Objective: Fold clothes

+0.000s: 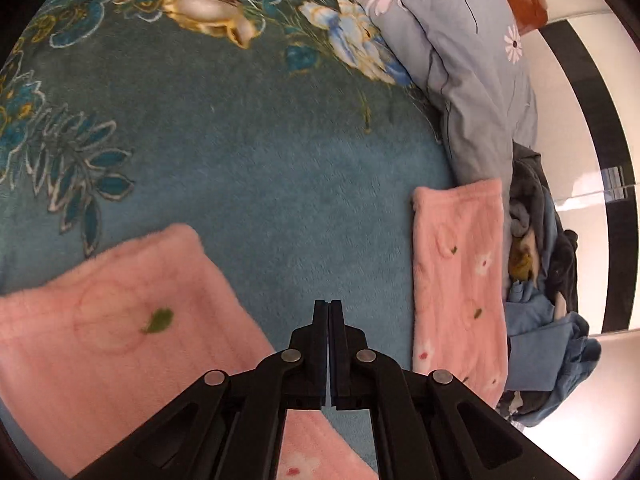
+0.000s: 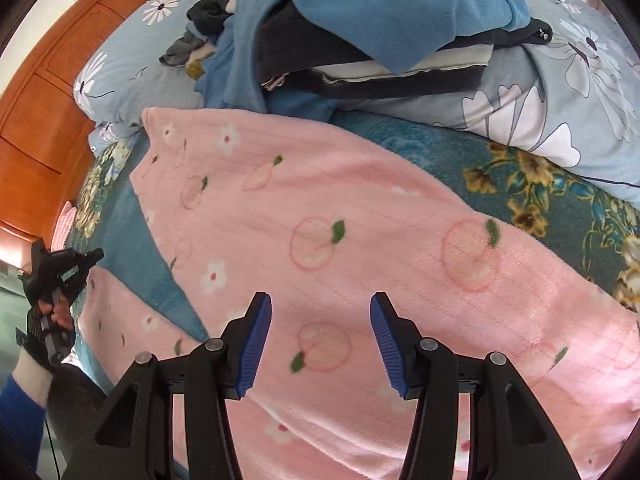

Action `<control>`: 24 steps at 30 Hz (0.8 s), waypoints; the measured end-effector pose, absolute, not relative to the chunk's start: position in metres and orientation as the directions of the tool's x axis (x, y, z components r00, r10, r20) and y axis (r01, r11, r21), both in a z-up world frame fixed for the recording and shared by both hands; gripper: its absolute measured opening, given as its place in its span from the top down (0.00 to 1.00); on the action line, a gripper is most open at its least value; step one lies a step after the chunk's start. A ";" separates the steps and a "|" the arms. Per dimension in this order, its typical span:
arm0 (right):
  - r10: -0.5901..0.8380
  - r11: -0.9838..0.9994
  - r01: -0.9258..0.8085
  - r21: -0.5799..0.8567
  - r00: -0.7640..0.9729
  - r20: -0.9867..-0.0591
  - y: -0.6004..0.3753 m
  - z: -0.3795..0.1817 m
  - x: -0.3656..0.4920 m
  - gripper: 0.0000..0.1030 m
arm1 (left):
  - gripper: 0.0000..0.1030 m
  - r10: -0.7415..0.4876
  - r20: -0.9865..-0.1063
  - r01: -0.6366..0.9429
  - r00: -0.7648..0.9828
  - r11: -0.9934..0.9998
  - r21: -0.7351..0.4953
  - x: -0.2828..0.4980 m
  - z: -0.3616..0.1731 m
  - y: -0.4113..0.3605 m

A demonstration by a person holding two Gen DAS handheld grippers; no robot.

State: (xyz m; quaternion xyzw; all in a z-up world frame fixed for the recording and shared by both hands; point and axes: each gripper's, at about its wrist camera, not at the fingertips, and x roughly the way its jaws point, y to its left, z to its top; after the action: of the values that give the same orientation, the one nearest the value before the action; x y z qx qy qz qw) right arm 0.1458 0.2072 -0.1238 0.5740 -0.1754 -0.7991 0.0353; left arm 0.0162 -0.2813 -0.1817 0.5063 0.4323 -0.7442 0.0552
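Pink fleece trousers (image 2: 320,220) with a peach and flower print lie spread on a teal floral blanket (image 2: 540,192). In the left wrist view one pink leg (image 1: 120,320) lies at the lower left and the other leg (image 1: 456,280) at the right. My left gripper (image 1: 328,308) hangs over the bare teal strip between them, shut, with nothing between its fingers. It also shows at the left edge of the right wrist view, left gripper (image 2: 94,258), held by a gloved hand. My right gripper (image 2: 320,320) stands open above the trousers' wide part, its blue pads clear of the cloth.
A pile of blue and dark clothes (image 2: 360,20) rests on a light blue daisy quilt (image 2: 560,100) beyond the trousers; the same clothes pile (image 1: 540,300) lies right of the right-hand leg. A wooden headboard (image 2: 40,120) borders the bed. A pale floor (image 1: 580,160) lies past the bed's edge.
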 end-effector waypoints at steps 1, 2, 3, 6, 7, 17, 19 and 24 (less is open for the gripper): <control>-0.253 -0.936 -0.151 0.318 -0.340 -0.906 0.209 -0.123 0.144 0.49 | 1.00 0.365 -0.795 0.503 -0.484 -0.627 -0.594 0.009 -0.178 -0.278; -0.248 -0.936 -0.157 0.315 -0.342 -0.906 0.211 -0.123 0.143 0.49 | 1.00 0.374 -0.788 0.485 -0.488 -0.634 -0.602 0.001 -0.174 -0.274; -0.245 -0.936 -0.161 0.314 -0.346 -0.906 0.213 -0.123 0.142 0.49 | 0.99 0.384 -0.781 0.467 -0.492 -0.641 -0.609 -0.007 -0.170 -0.270; -0.238 -0.935 -0.172 0.310 -0.343 -0.909 0.214 -0.126 0.139 0.49 | 0.99 0.406 -0.775 0.420 -0.484 -0.670 -0.613 -0.035 -0.162 -0.256; -0.238 -0.935 -0.173 0.310 -0.339 -0.910 0.214 -0.127 0.138 0.49 | 0.99 0.406 -0.780 0.407 -0.476 -0.684 -0.605 -0.044 -0.161 -0.251; -0.206 -0.939 -0.209 0.273 -0.294 -0.933 0.213 -0.133 0.139 0.49 | 0.65 0.377 -0.834 0.372 -0.403 -0.765 -0.525 -0.106 -0.173 -0.235; -0.210 -0.930 -0.238 0.279 -0.277 -0.937 0.212 -0.135 0.139 0.49 | 0.63 0.379 -0.840 0.366 -0.388 -0.773 -0.518 -0.115 -0.178 -0.233; -0.216 -0.930 -0.239 0.280 -0.263 -0.940 0.201 -0.134 0.139 0.49 | 0.65 0.399 -0.839 0.350 -0.370 -0.777 -0.524 -0.126 -0.190 -0.230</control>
State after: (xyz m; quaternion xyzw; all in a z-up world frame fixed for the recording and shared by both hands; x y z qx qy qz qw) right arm 0.1393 0.2007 -0.1340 0.6071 -0.1874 -0.7722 -0.0077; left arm -0.1258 -0.2303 -0.1903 0.5612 0.3337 -0.7573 -0.0165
